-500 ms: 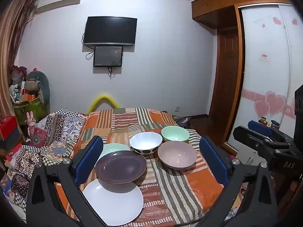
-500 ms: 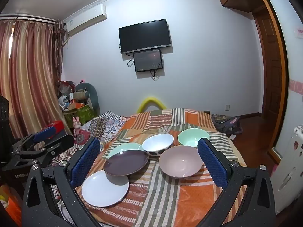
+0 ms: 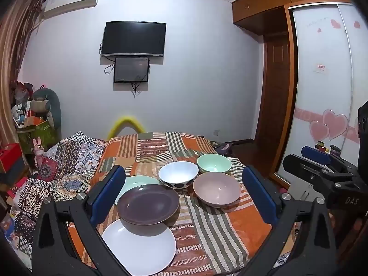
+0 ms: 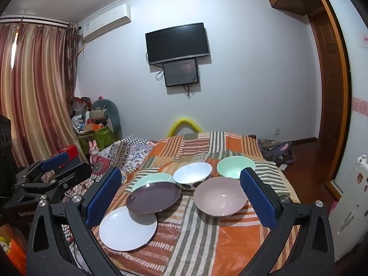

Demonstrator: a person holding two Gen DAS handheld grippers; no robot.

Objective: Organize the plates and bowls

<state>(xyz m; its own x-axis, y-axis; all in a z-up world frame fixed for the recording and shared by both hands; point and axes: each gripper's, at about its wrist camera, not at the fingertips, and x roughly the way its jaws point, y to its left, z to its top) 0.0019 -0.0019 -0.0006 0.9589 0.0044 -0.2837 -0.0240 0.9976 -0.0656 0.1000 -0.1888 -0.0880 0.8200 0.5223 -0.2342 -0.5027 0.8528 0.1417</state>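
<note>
Bedroom, striped orange bedspread (image 3: pixel 207 241) | purple plate (image 3: pixel 148 203) overlaps white plate (image 3: pixel 140 248) and green plate (image 3: pixel 138 180) | spotted white bowl (image 3: pixel 178 174), green bowl (image 3: pixel 214 163), pink bowl (image 3: pixel 217 189) beside them | left claw (image 3: pixel 184 197) open, empty | right claw (image 4: pixel 181 197) open, empty | TV (image 3: pixel 133 39) on wall

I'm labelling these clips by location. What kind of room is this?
Most likely a bedroom: the dishes sit on a bed with a patchwork cover, a TV hangs on the wall, and a sliding-door wardrobe stands at the right.
</note>
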